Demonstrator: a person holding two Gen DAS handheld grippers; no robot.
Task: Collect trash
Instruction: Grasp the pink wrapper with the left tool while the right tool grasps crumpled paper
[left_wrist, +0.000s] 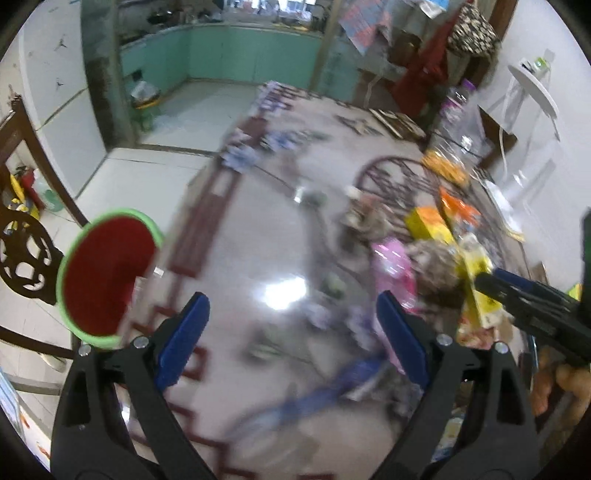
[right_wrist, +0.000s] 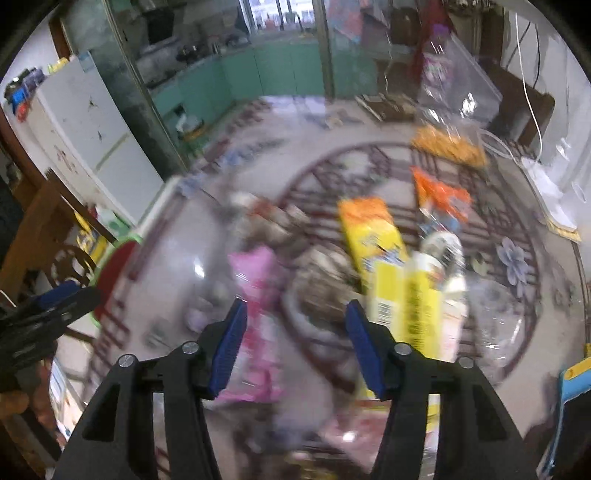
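Left fingers (left_wrist: 293, 325) spread wide, empty — pink wrapper (left_wrist: 393, 273) at two o'clock on the bench (left_wrist: 258, 240). Right fingers (right_wrist: 295, 332) half open, holding nothing; pink wrapper (right_wrist: 258, 295) between them, yellow box (right_wrist: 406, 295) at one o'clock.

Beyond a glossy patterned tabletop (left_wrist: 258, 236), mint-green kitchen cabinets (left_wrist: 236, 55) at twelve o'clock, a white refrigerator (right_wrist: 92, 136) at ten o'clock, a carved dark wooden chair (left_wrist: 22, 251) at nine o'clock, a white side shelf (left_wrist: 535, 88) at two o'clock.
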